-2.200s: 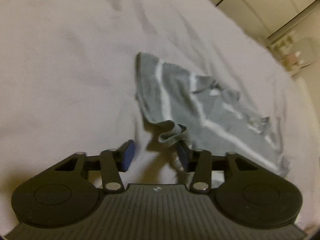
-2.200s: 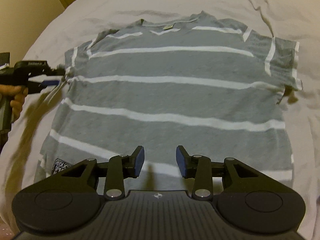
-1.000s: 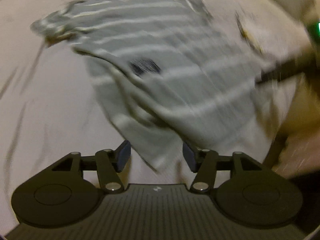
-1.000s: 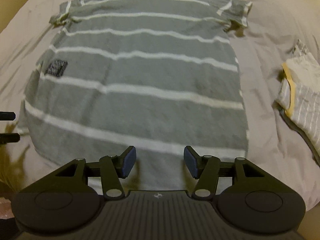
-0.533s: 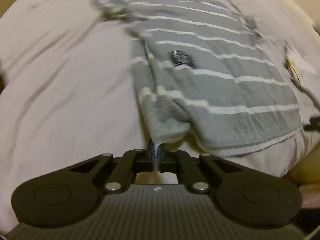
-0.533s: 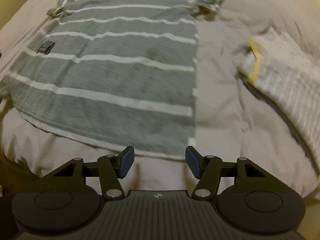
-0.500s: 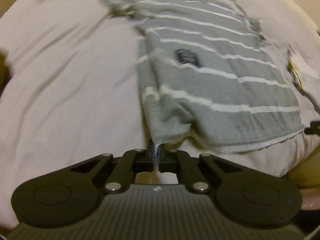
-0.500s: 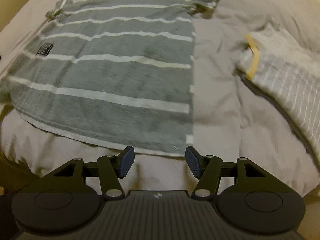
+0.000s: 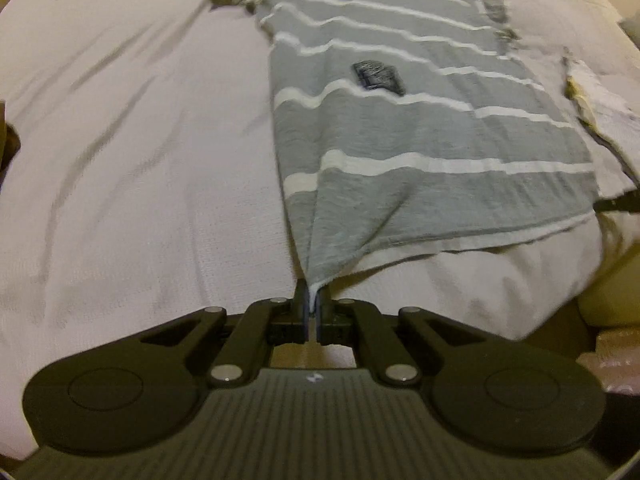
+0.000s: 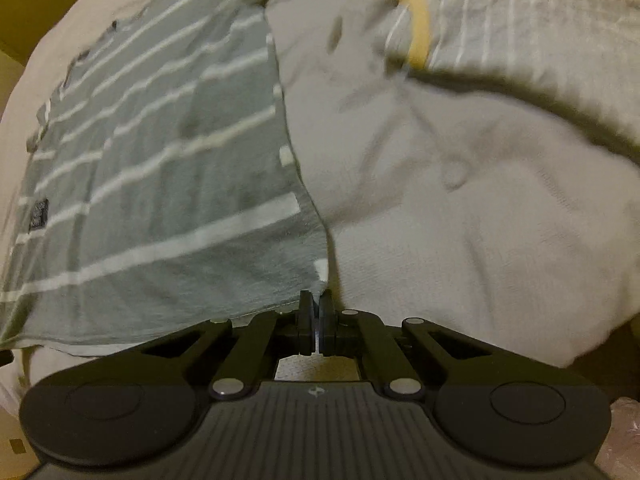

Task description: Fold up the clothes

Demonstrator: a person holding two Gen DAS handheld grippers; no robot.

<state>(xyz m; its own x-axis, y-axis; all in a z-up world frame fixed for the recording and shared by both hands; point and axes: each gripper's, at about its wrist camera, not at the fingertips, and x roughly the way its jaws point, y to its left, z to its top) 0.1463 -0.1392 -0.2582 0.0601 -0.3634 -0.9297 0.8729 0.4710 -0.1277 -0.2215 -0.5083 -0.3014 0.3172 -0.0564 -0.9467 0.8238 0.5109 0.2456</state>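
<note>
The left gripper [image 9: 311, 300] has its fingers pressed together on one bottom corner of the shirt [image 9: 400, 140], and the cloth rises in a taut ridge straight ahead of the fingertips. The right gripper [image 10: 316, 304] pinches the other bottom corner the same way, with the hem running off to the left of its fingers. Beyond both grips the grey shirt with white stripes lies spread over the bedsheet [image 9: 140, 160], a dark patch [image 9: 378, 78] on it. Farther ahead and right of the right fingers sits another garment [image 10: 500, 20], pale with thin stripes and a yellow band, apart from the shirt.
</note>
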